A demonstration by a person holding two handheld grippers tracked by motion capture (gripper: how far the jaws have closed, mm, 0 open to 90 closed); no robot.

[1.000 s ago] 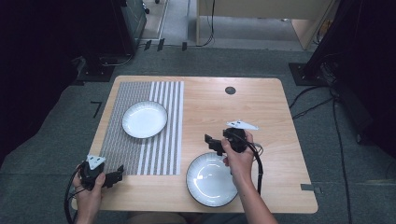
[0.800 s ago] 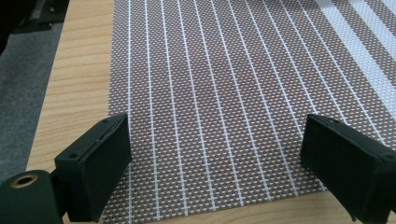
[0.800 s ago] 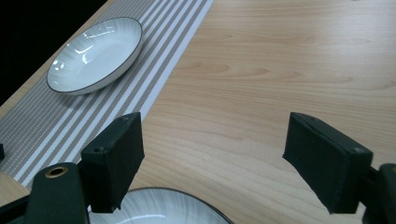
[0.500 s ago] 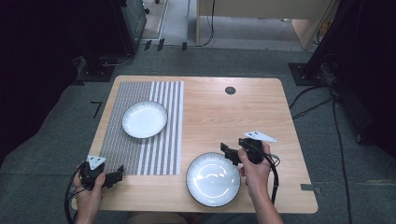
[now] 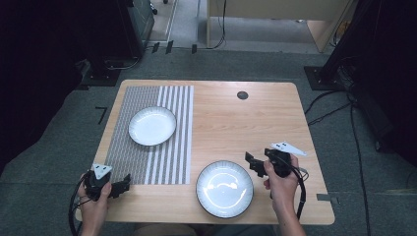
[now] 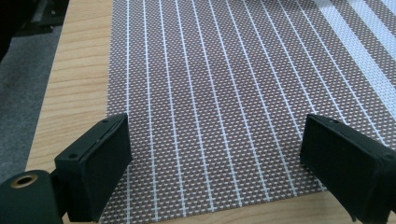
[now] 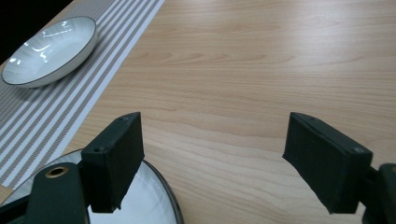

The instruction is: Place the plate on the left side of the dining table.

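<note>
Resting at the near left corner of the desk (image 5: pixel 221 123), the left tongs (image 5: pixel 123 184) are held in the person's left hand (image 5: pixel 93 201) with jaws wide apart and nothing between them, pointing over the near edge of a striped woven placemat (image 5: pixel 162 147). Toward the near right, a white plate (image 5: pixel 224 189) with a dark rim lies on bare wood. The right tongs (image 5: pixel 252 162), in the right hand (image 5: pixel 280 184), hover just beside that plate's far right rim; their jaws stand apart, empty, one jaw over the rim. Farther back on the left, a second white plate (image 5: pixel 152 126) sits on the placemat, well apart from the first. A small dark round hole (image 5: pixel 242 95) marks the desk's far side.
</note>
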